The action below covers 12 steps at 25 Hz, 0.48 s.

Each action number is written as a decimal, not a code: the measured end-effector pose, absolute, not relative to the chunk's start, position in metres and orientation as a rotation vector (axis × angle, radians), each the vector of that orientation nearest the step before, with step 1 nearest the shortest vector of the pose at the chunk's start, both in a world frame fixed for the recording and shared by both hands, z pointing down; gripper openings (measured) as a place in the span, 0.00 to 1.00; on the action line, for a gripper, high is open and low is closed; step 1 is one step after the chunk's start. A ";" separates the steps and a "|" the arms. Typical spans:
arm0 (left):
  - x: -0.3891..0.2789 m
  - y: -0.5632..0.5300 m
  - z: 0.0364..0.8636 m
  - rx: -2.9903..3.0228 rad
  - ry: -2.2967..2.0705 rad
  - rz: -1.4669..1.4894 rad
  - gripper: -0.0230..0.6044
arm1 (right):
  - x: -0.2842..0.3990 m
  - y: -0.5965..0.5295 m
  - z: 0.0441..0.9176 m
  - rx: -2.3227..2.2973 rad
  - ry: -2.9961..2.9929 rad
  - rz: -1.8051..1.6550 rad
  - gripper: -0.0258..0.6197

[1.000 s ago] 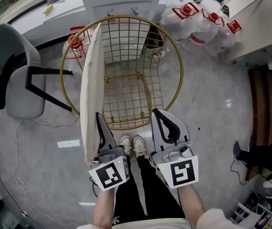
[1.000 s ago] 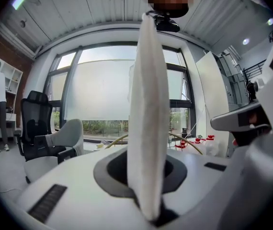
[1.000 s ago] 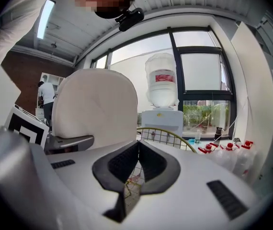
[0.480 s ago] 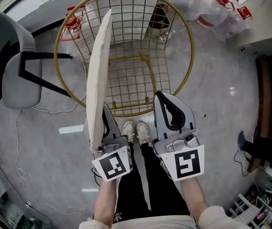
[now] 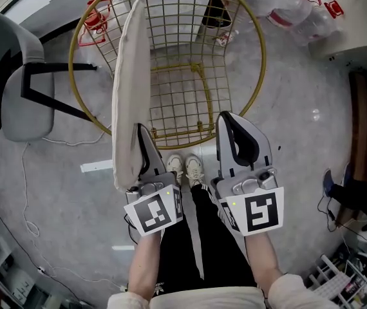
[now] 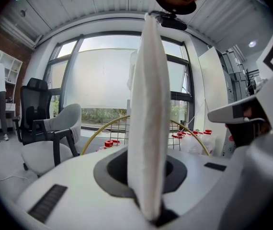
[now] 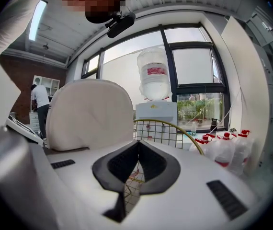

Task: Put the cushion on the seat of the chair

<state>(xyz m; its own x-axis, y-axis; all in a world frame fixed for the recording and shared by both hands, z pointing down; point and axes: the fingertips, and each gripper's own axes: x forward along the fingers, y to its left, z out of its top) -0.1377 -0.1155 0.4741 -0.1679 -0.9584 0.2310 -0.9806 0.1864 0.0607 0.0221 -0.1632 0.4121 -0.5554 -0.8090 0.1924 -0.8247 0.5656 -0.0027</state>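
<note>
Cream cushion (image 6: 148, 119) upright between left fingers (image 6: 69, 186)

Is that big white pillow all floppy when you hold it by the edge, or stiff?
Probably fairly stiff: the cream fabric cushion stands on edge from the left gripper, pinched at one rim, without drooping. Likely light too, since one grip carries it.
</note>
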 end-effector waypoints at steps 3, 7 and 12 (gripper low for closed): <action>-0.139 -0.118 0.477 1.813 -2.201 0.049 0.12 | 0.023 -0.164 0.414 1.394 -2.633 0.159 0.07; -0.135 -0.124 0.480 1.759 -2.028 -0.240 0.12 | 0.022 -0.165 0.416 1.411 -2.649 0.213 0.07; -0.116 -0.132 0.491 1.727 -1.758 -0.522 0.12 | 0.024 -0.159 0.419 1.401 -2.657 0.276 0.07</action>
<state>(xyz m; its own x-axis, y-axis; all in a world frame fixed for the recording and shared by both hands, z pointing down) -0.1155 -0.1315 0.4907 0.0393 -0.9880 0.1494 -0.7467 0.0703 0.6615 0.0238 -0.1589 0.4188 -0.5622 -0.8038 0.1947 -0.8266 0.5534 -0.1023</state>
